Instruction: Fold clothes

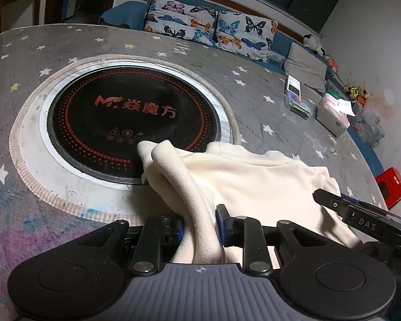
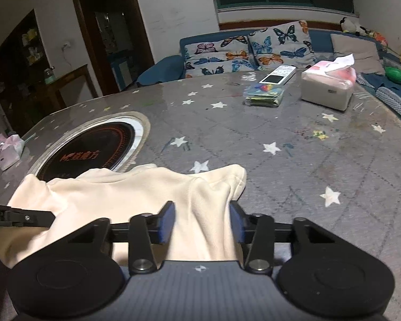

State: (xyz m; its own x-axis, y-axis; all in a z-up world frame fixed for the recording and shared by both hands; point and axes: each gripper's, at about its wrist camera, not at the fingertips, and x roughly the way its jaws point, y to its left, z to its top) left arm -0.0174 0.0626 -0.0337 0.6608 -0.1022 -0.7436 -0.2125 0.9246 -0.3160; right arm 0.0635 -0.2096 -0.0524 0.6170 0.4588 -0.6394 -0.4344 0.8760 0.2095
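My left claw [image 1: 199,226] is clamped on a thick fold of the cream fleece garment [image 1: 254,179]; the cloth fills the narrow gap and both blue pads press against it. From that claw the fabric runs ahead and a little leftward, its rounded end lying over the near edge of the black induction cooktop [image 1: 131,123] sunk into the tabletop [image 1: 254,101]. The rest of the garment spreads to that claw's right, where the black finger of my other tool lies on it.

My right claw [image 2: 202,222] stands wider, with a broad bunch of the same garment between its blue pads [image 2: 166,222]. The cloth touches both pads, so I read this as a grip on the fleece. Ahead of it the cloth ends in a soft hump on the grey, star-printed surface; to its left the fabric stretches off toward the cooktop, and the tip of the left claw's finger rests on it there.

Well ahead of the right claw and slightly to its right sit a tissue box [image 2: 327,91], a remote control [image 2: 276,75] and a small clear box of colourful bits [image 2: 264,93]. Far off to its left, near the tabletop's edge, lies a crumpled pink and white packet [image 2: 6,149]. Beyond the tabletop stands a blue sofa with butterfly cushions [image 2: 254,50].
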